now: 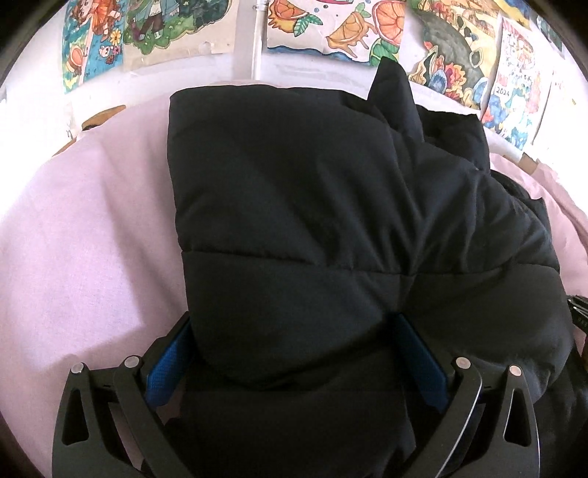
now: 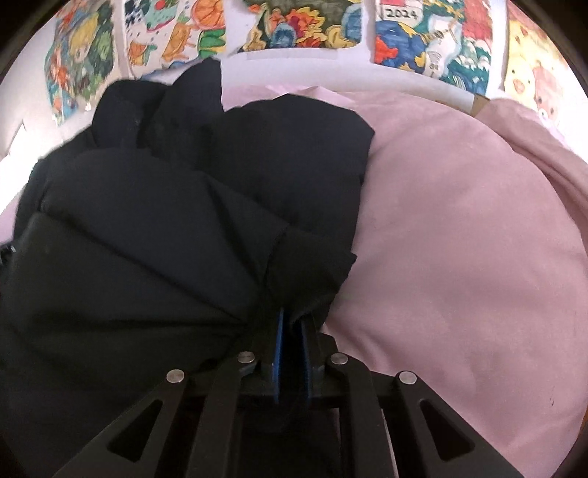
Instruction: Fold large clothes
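Note:
A black puffer jacket [image 1: 312, 206] lies in a thick folded bundle on a pink sheet [image 1: 92, 239]. My left gripper [image 1: 294, 331] is wide apart around the near end of the bundle, with a blue pad [image 1: 165, 364] on each side of the padded fabric. In the right wrist view the same jacket [image 2: 183, 228] fills the left half. My right gripper [image 2: 292, 323] is shut on a pinch of the jacket's edge, the blue pads nearly together with black fabric between them.
The pink sheet [image 2: 459, 239] covers the whole surface and bunches up at the far right. Colourful drawings [image 1: 330, 25] hang on the white wall behind. A white pipe [image 1: 257, 44] runs up the wall. A brown object [image 1: 103, 116] lies at the far left.

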A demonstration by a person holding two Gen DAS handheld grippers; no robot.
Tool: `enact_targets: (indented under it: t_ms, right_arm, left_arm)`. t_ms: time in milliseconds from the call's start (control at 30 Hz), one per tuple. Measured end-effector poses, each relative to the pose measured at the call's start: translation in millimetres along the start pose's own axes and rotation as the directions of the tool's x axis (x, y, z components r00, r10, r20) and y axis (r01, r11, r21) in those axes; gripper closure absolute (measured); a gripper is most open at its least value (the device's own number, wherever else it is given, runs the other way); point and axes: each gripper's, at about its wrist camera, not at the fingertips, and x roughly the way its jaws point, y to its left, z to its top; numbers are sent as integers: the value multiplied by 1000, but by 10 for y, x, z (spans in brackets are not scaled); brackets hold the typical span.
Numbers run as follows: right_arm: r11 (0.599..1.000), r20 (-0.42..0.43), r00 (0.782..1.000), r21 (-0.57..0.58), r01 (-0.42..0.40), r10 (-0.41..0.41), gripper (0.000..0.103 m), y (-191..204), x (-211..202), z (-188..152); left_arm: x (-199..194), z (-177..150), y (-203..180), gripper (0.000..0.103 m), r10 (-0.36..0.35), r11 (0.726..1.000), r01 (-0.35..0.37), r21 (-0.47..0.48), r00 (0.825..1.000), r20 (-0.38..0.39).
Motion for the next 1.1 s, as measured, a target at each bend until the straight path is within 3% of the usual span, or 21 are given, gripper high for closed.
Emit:
enact_targets:
  t_ms: [100, 200, 267, 333, 400, 533, 733, 833, 1100]
  right_arm:
    - [1000, 2, 1000, -20, 24, -24, 92, 29, -27, 12]
    - [1000, 11, 1000, 21, -10, 10, 88, -78, -156, 59]
    - [997, 3, 999, 68, -38, 38, 77, -176, -241, 112]
    - [987, 13, 996, 132, -94, 93, 49, -318, -378, 205]
    - [981, 64, 993, 159, -113, 104, 36, -383, -541, 307]
    - [971, 117, 980, 159, -179, 162, 23, -327, -707, 582]
    - [948, 156, 952, 143, -285, 262, 15, -169, -707, 938]
    - [947, 178, 946, 124, -295, 271, 14, -74, -617, 1181]
    - [925, 138, 940, 182, -333, 312, 14, 206, 15, 1866]
  left_arm:
    - [-11, 24, 18, 1, 3, 1000, -3, -3, 1000, -3]
    - [-110, 94, 4, 1, 27, 1000, -27, -7, 1000, 0]
    - [-239, 144, -37, 1, 45, 999, -45, 9, 999, 21]
    - [-408, 218, -85, 1, 31, 999, -34, 41, 996, 79]
    - [-531, 320, -141, 1, 34, 997, -42, 57, 991, 128]
    - [-605, 601, -237, 1, -9, 1000, 6, 18, 983, 182]
    - [-477, 918, -399, 1, -68, 998, 69, 5, 982, 175]
    - [-322, 1132, -530, 1, -90, 996, 88, 22, 985, 147]
    - [190, 1819, -711, 1, -123, 992, 122, 18, 979, 165]
